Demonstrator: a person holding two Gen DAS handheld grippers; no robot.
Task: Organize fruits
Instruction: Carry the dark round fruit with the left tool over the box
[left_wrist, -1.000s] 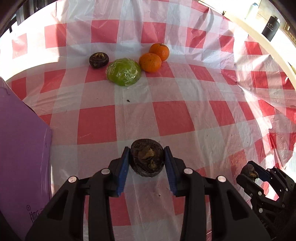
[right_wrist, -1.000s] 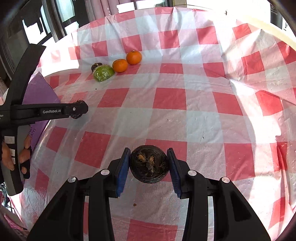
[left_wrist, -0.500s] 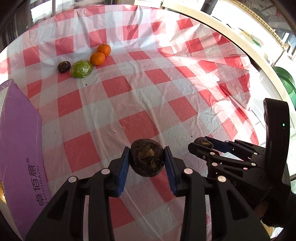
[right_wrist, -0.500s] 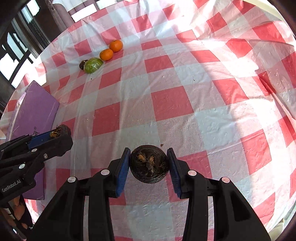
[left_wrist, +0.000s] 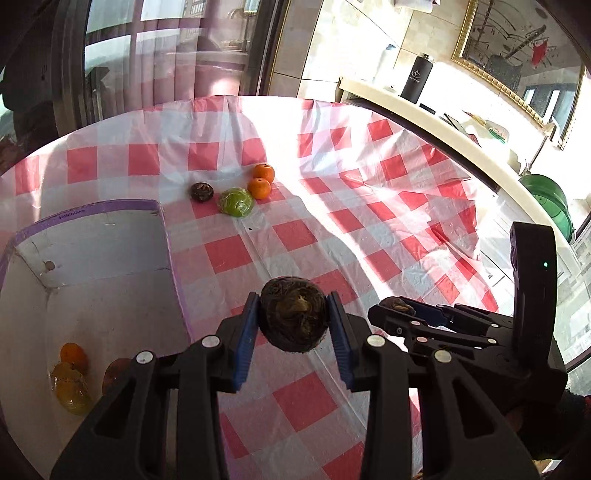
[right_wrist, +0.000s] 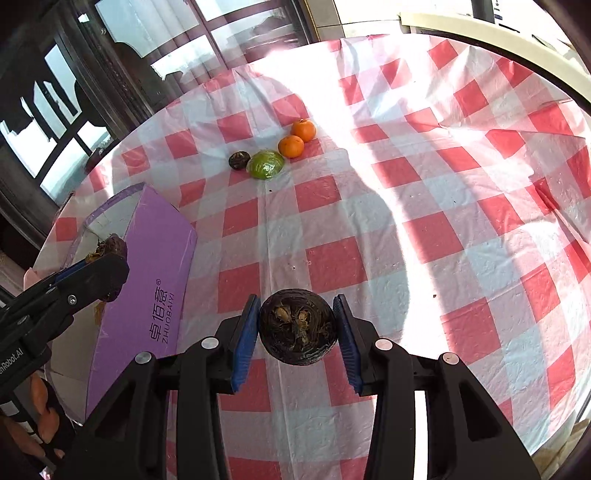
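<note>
My left gripper (left_wrist: 293, 317) is shut on a dark round fruit (left_wrist: 293, 314) and holds it high, beside the open purple box (left_wrist: 110, 280). My right gripper (right_wrist: 297, 328) is shut on another dark round fruit (right_wrist: 297, 326), held above the checked tablecloth to the right of the box (right_wrist: 147, 280). The box holds an orange fruit (left_wrist: 73, 353), a yellowish fruit (left_wrist: 72, 387) and a reddish one (left_wrist: 114, 373). At the far side of the table lie a dark fruit (left_wrist: 202, 192), a green fruit (left_wrist: 236, 201) and two oranges (left_wrist: 259, 187), (left_wrist: 264, 172).
The red-and-white tablecloth (right_wrist: 424, 229) covers a round table. A cream counter (left_wrist: 443, 122) with a black bottle (left_wrist: 416, 79) runs along the right. A green container (left_wrist: 546, 199) stands beyond the table's right edge. Windows lie behind.
Both grippers have risen and pulled back with their fruits. The left one has swung over the box edge, so the box's inside now shows.
</note>
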